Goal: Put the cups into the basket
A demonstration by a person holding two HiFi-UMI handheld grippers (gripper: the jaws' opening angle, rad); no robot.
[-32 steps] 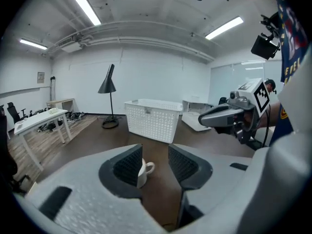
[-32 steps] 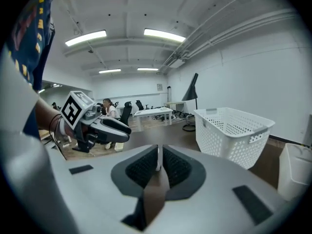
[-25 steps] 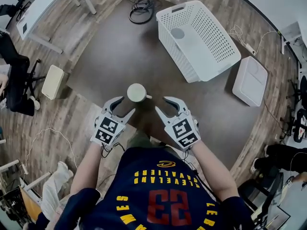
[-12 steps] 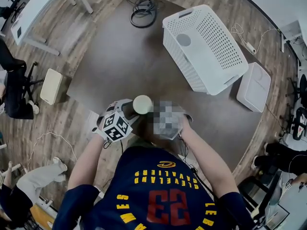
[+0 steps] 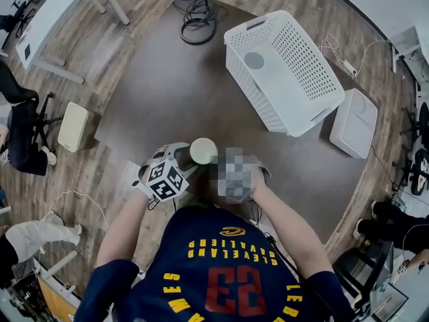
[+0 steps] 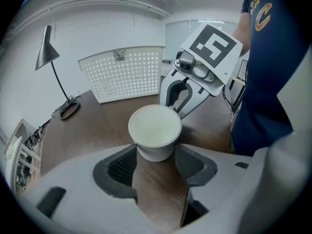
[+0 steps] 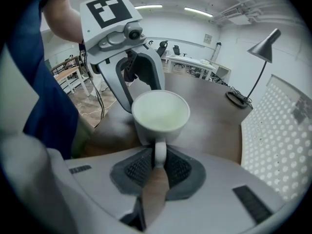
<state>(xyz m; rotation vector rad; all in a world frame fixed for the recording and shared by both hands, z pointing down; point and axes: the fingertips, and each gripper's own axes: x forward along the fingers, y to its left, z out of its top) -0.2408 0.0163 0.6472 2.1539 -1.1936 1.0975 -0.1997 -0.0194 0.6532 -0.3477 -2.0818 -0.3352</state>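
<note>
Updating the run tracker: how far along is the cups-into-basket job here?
Done: one round cup-like thing already lies in the white basket, though I can't confirm it's a cup. In hand: the right gripper jaws have just been closing and pinch the white cup by its handle; the left gripper jaws stand open around its base. Left: lift it off the table and into the basket.
</note>
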